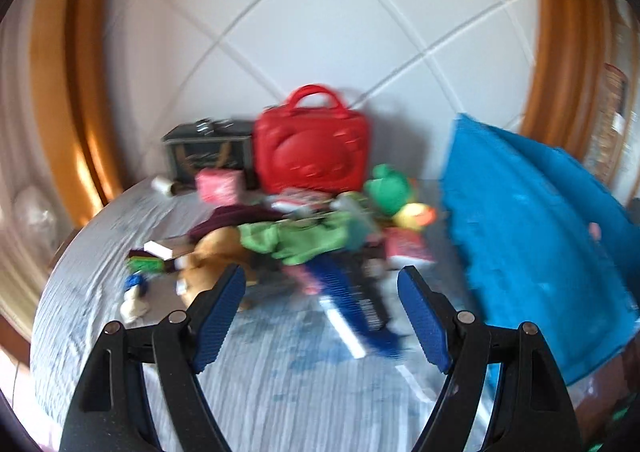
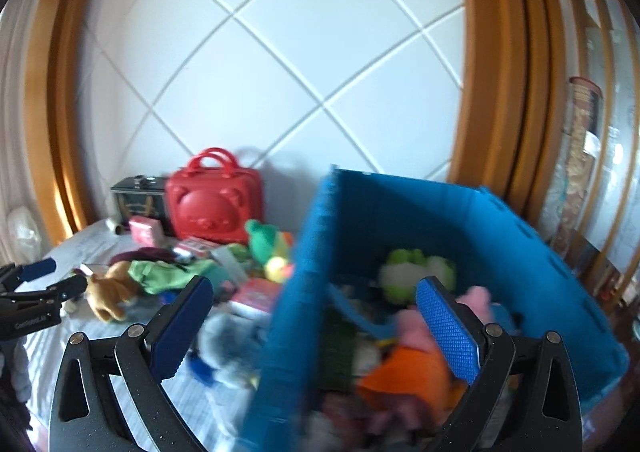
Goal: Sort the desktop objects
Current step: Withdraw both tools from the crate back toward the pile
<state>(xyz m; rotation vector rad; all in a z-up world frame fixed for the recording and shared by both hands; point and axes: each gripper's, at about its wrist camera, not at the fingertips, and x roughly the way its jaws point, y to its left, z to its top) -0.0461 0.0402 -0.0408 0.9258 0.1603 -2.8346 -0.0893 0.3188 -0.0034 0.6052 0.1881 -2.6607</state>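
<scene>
The left tool (image 1: pixel 320 284) stands wide open with nothing between its blue pads; it hovers above the striped cloth of the desk (image 1: pixel 260 392), pointing at a heap of things. Just ahead of its tips lie a blue comb (image 1: pixel 344 292) and a dark barcoded item, blurred, beside it. To the left sits a brown plush animal (image 1: pixel 208 264), and behind it a crumpled green cloth (image 1: pixel 296 240). Further back stand a red case with a handle (image 1: pixel 312 148) and a dark box (image 1: pixel 208 152) against the white quilted wall panel. A green plush toy (image 1: pixel 388 184) lies right of the heap.

The right tool (image 2: pixel 312 304) is also wide open and holds nothing. It straddles the near wall of a blue bin (image 2: pixel 440 204), which stands at the right of the heap; its left finger hangs outside the bin, the right one over the inside. In the bin lie a pink plush with an orange body (image 2: pixel 412 356) and a green-and-white plush (image 2: pixel 416 264). Outside, by the left finger, lies a grey-blue soft toy (image 2: pixel 228 344).
</scene>
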